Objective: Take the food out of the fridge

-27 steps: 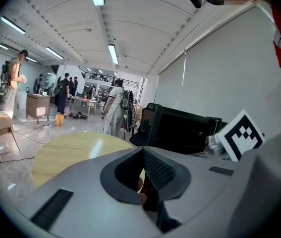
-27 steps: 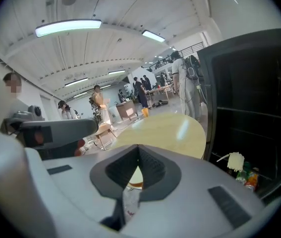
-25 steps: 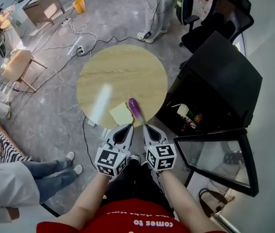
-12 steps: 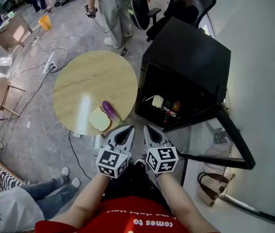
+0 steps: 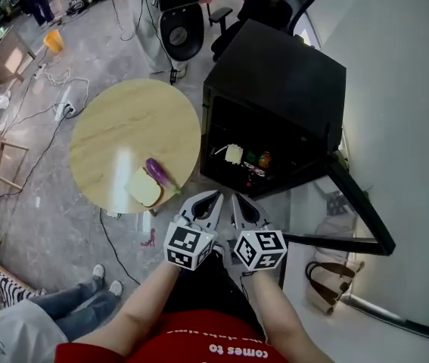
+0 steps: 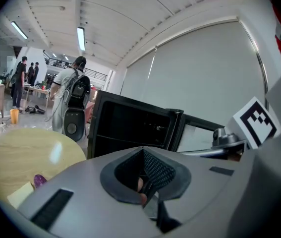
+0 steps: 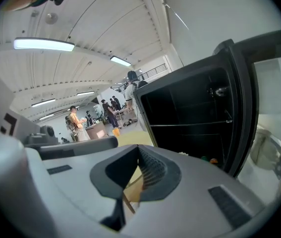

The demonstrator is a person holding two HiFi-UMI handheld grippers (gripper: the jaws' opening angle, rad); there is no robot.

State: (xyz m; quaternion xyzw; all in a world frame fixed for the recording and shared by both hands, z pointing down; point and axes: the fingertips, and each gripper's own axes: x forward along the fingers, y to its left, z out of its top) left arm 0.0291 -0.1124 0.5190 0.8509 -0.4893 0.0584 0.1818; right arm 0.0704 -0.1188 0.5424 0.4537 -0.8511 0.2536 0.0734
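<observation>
The black fridge stands open, its glass door swung out at the right. On its lower shelf lie a pale food item, something green and something orange-red. My left gripper and right gripper are side by side, both shut and empty, pointing at the fridge's open front from a short way off. The left gripper view shows the fridge ahead. In the right gripper view its dark inside is close, with small items low down.
A round wooden table stands left of the fridge, with a purple eggplant and a bread slice near its front edge. Cables cross the floor. Office chairs and standing people are behind; another person's legs are at the lower left.
Both grippers have swung from the table's edge, by the eggplant, to the right and now face the fridge opening. They have stayed shut.
</observation>
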